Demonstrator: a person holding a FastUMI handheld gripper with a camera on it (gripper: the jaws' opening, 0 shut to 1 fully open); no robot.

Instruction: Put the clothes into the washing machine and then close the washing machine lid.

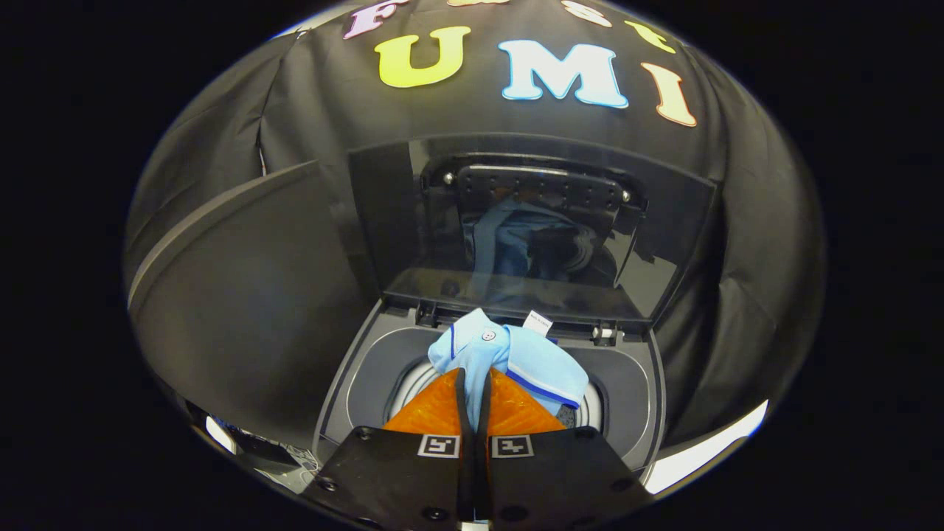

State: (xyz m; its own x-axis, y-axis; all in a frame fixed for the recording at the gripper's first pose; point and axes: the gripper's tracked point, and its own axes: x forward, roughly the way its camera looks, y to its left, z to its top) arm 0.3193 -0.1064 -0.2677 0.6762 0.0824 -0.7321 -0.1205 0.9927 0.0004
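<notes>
Pinching a soft light-blue polo shirt with dark-blue trim, the gripper has its two fingers pressed nearly together on a fold of the cloth. That shirt bunches just ahead of the fingers, above the round drum opening of the grey top-loading washing machine. Beyond it, the glossy dark glass lid stands upright, mirroring the fabric.

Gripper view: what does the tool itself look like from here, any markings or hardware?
The tool has two flat black plates with dark screw heads, each bearing a square black-and-white fiducial marker near the inner edge. Two wedge-shaped fingers taper forward, separated by a thin dark slit.
</notes>
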